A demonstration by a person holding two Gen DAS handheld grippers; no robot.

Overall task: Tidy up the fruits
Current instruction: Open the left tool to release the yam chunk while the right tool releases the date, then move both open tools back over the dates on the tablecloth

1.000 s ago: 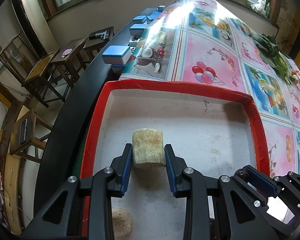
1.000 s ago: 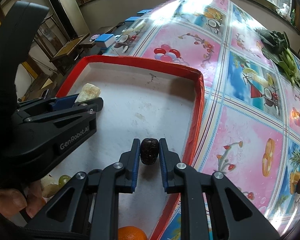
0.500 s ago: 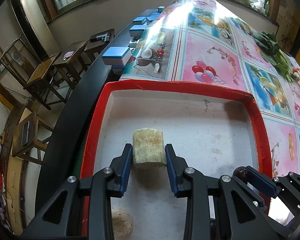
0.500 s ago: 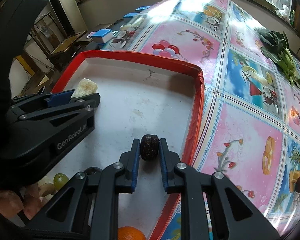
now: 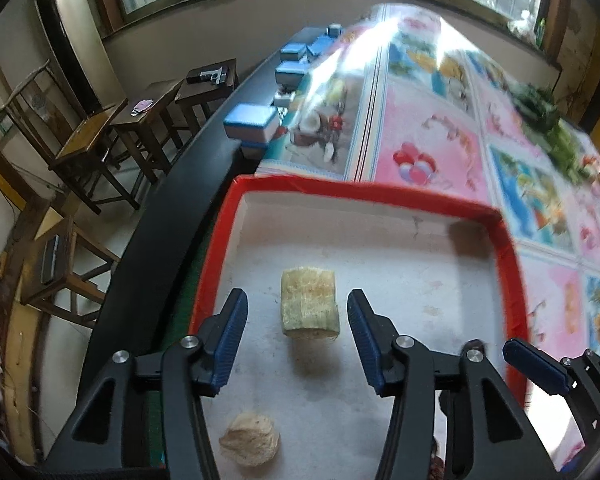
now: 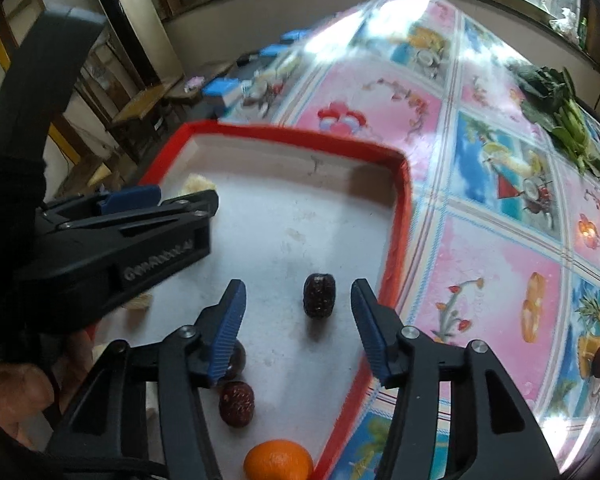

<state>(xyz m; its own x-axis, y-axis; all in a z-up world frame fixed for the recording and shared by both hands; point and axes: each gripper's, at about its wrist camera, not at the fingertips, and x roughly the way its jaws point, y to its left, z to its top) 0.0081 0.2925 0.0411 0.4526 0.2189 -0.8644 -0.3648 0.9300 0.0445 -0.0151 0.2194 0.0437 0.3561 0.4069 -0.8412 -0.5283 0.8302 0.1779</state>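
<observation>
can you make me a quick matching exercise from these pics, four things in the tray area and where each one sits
Things:
1. pale fibrous chunk
2. dark wrinkled fruit
3. orange
4. leafy greens

Places:
a. between the open right tool's fingers
b. on the tablecloth, far right, outside the tray
c. at the near edge of the tray, bottom of the right view
d. between the open left tool's fingers

Pairs: 1-d, 2-a, 3-c, 4-b

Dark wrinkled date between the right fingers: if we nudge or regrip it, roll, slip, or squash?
The dark wrinkled oval date looks rounded, so a sideways nudge would probably roll it on the flat white floor of the red-rimmed tray. Its creased skin should give the ridged blue fingers grip. It is small and likely light, maybe soft.
</observation>
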